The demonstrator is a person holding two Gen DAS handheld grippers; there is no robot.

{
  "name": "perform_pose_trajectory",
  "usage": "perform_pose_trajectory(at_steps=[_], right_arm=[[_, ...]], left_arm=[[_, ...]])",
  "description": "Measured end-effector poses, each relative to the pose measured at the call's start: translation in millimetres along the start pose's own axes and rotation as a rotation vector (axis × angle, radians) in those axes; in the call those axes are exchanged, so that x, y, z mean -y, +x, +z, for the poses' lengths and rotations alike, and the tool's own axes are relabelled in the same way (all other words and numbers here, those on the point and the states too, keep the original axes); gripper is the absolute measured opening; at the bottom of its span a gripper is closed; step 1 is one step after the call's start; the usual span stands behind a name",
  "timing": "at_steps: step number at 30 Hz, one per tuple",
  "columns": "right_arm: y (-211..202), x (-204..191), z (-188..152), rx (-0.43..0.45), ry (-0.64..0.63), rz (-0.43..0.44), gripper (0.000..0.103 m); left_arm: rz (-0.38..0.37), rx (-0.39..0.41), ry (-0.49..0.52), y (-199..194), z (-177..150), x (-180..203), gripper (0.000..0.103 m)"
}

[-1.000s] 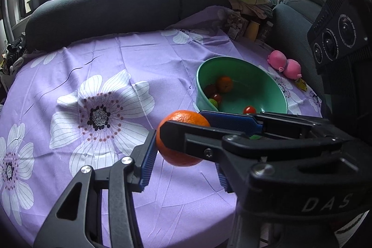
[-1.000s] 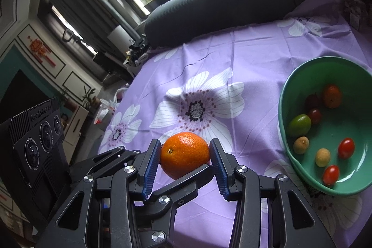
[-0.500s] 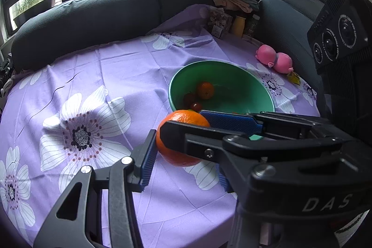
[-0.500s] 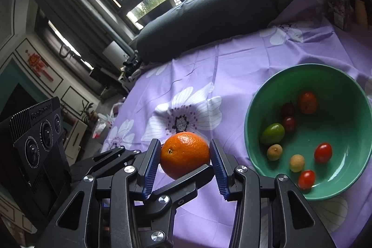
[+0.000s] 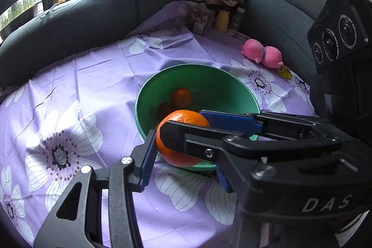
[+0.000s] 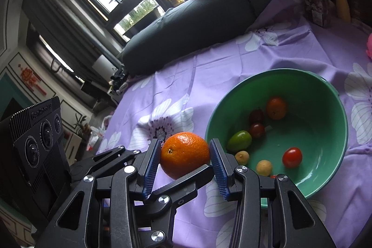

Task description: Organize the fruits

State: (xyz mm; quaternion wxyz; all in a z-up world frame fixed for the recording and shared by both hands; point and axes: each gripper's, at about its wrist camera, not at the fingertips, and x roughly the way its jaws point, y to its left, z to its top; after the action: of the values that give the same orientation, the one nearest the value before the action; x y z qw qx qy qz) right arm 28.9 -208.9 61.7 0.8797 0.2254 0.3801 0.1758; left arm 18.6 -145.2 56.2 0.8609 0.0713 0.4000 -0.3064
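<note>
Both grippers had carried the orange (image 6: 184,155) closer to the green bowl (image 6: 334,131), which lay just right of it. Right gripper (image 6: 184,156) and left gripper (image 5: 179,138) each seemed clamped on it, near the bowl's near-left rim.

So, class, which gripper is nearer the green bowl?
Right. The right gripper lies across the bowl's near rim; the left gripper comes in from the cloth side. Both clamp the same orange.

"DAS" on right gripper (image 5: 183,138) body, "GenRobot.AI" on black camera box (image 6: 39,131)
</note>
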Motion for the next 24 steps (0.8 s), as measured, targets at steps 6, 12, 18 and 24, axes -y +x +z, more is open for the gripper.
perform_pose_trajectory(at_steps=[6,12,18,24], right_arm=[[-7,14,2,0.011,0.022,-0.013,0.046],[-8,26,5,0.015,0.040,-0.022,0.046],[-8,38,6,0.013,0.058,-0.031,0.046],[-5,48,7,0.002,0.073,-0.041,0.046]], left_arm=[[-0.014,-0.013,0.019,12,7,8,0.046],[-0.026,-0.027,0.030,22,12,12,0.046],[-0.039,-0.043,0.032,34,15,16,0.046],[-0.052,-0.061,0.031,46,17,18,0.046]])
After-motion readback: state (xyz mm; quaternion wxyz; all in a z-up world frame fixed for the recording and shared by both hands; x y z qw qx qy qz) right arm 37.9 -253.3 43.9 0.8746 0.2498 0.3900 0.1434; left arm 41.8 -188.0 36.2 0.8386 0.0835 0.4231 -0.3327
